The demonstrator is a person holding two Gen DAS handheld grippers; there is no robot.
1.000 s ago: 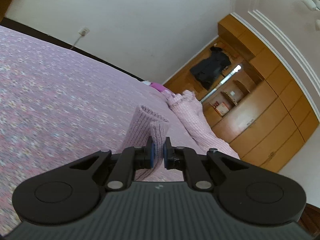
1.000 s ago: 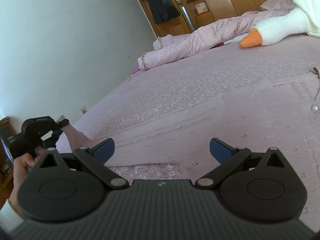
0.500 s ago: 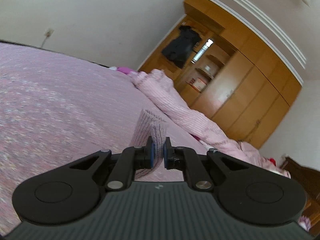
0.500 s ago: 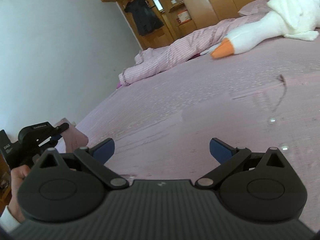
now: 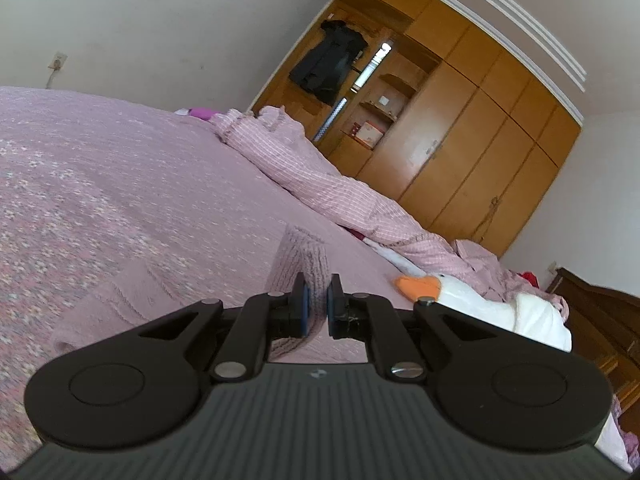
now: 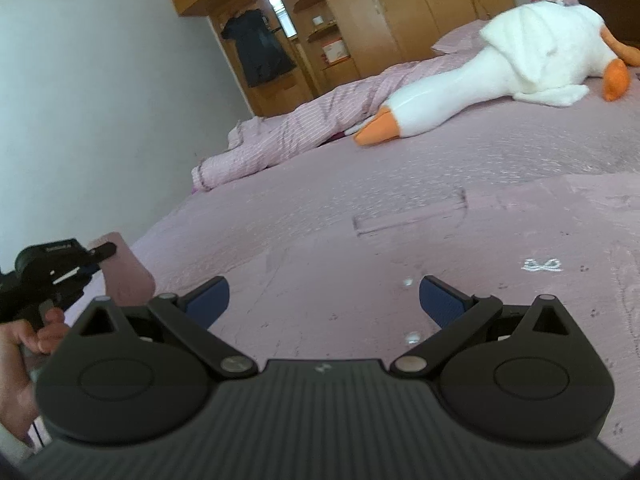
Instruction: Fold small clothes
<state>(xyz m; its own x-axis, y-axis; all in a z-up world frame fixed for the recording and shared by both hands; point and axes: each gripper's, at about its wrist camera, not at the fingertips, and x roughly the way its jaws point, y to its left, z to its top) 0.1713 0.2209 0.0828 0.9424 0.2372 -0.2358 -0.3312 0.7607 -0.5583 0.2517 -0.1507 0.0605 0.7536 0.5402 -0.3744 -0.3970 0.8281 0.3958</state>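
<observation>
Pinching one pink knit cloth (image 5: 306, 264) mid-frame, the left gripper (image 5: 315, 312) holds it tight; the right gripper (image 6: 324, 300) gapes wide. One toy goose (image 6: 500, 64) lies upper right on the bed (image 6: 440, 184).

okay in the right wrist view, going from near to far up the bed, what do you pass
Right claw, open → pink knit garment spread flat on the bed → plush goose, orange beak nearest → rumpled pink striped bedding → wooden wardrobe against the far wall.
</observation>
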